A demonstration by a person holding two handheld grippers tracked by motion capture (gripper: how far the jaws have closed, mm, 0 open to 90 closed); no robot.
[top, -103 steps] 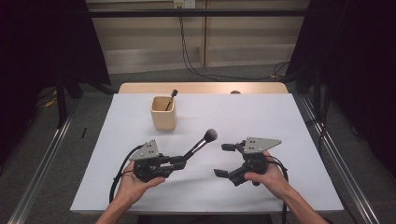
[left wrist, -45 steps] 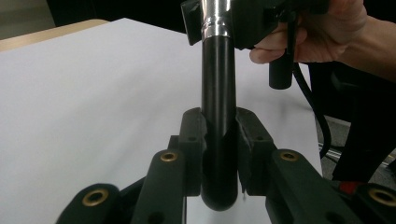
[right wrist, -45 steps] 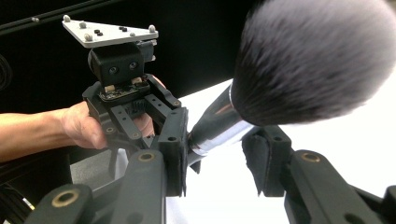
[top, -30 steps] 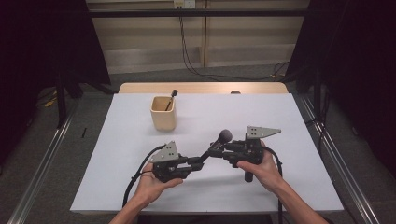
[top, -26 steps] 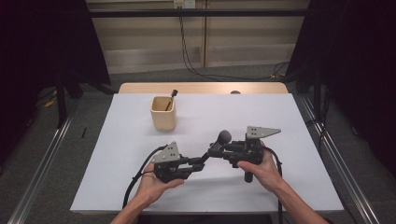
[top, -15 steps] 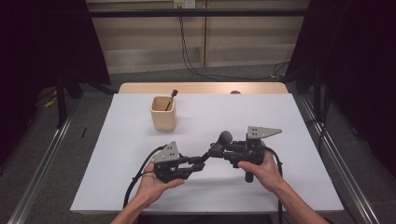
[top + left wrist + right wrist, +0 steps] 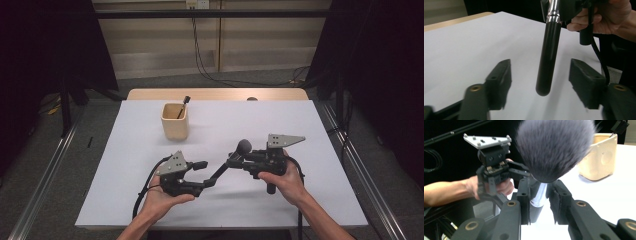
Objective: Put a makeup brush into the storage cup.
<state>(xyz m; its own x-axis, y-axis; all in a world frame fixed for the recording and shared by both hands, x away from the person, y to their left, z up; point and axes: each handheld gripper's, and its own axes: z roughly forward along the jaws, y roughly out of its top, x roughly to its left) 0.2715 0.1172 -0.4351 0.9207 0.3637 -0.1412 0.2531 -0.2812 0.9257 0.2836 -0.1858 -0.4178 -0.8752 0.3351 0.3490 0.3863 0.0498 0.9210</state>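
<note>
My right tool (image 7: pixel 239 161) is clamped on the makeup brush (image 7: pixel 233 159) at its silver ferrule (image 7: pixel 539 195), just below the grey bristle head (image 7: pixel 555 148), and holds the brush above the white desk (image 7: pixel 310 130) near its middle. The black brush handle (image 7: pixel 548 57) slopes down from the right tool toward my left tool (image 7: pixel 207 173), and its rounded end lies between the left jaws. My left tool's jaws have just been opening; they now stand apart on either side of the handle, and neither pad touches it. In the right gripper view, my left hand (image 7: pixel 489 185) grips the left tool behind the bristles. A beige cup (image 7: pixel 175 121) stands farther back on the desk, well apart from both tools, with a dark-tipped stick (image 7: pixel 183 106) leaning inside it.
</note>
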